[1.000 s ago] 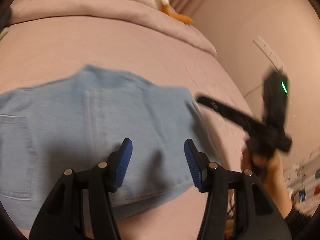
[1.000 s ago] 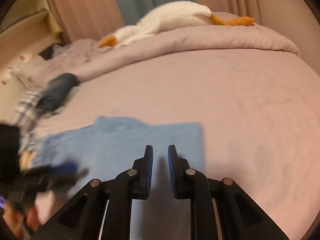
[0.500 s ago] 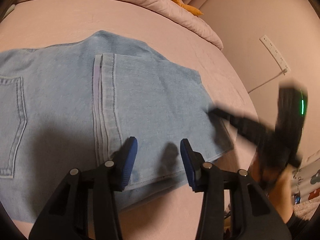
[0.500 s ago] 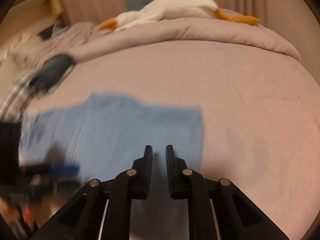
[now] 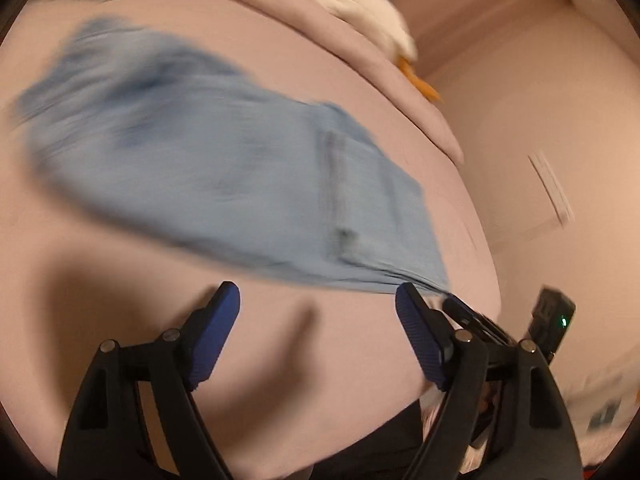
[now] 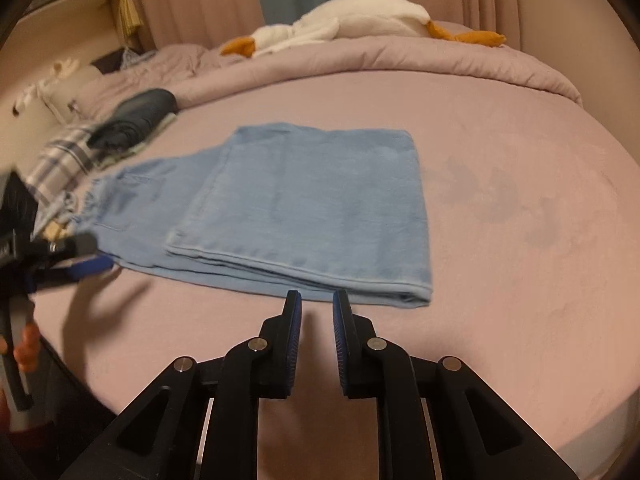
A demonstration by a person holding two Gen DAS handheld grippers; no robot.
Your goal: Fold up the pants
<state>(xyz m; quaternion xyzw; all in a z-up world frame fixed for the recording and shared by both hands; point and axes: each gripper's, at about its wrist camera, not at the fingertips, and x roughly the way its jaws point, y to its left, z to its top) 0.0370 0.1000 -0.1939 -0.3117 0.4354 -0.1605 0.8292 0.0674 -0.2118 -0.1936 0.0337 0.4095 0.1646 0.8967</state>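
Observation:
Light blue jeans (image 6: 312, 208) lie folded flat on the pink bed sheet (image 6: 520, 240), the folded leg hems toward me. My right gripper (image 6: 317, 300) hovers just short of the near hem, its jaws almost together with only a thin slit and nothing between them. My left gripper (image 5: 316, 292) is over bare sheet in front of the blurred jeans (image 5: 240, 184); its jaws are opening wide and hold nothing. In the right wrist view the left gripper (image 6: 86, 256) sits blurred at the jeans' near left edge. The right gripper's dark fingers (image 5: 460, 308) show by the jeans' right corner.
A white plush goose (image 6: 360, 16) lies on the rolled duvet (image 6: 400, 60) at the back. Dark folded clothes (image 6: 136, 120) and a plaid cloth (image 6: 64, 156) are piled at the left. The bed's edge drops off at lower left. A wall with a power strip (image 5: 552, 188) stands to the right.
My left gripper has pulled back off the jeans onto bare sheet, rolled, and spread its jaws much wider. My right gripper has drawn back, with the jeans' near hem now ahead of its tips.

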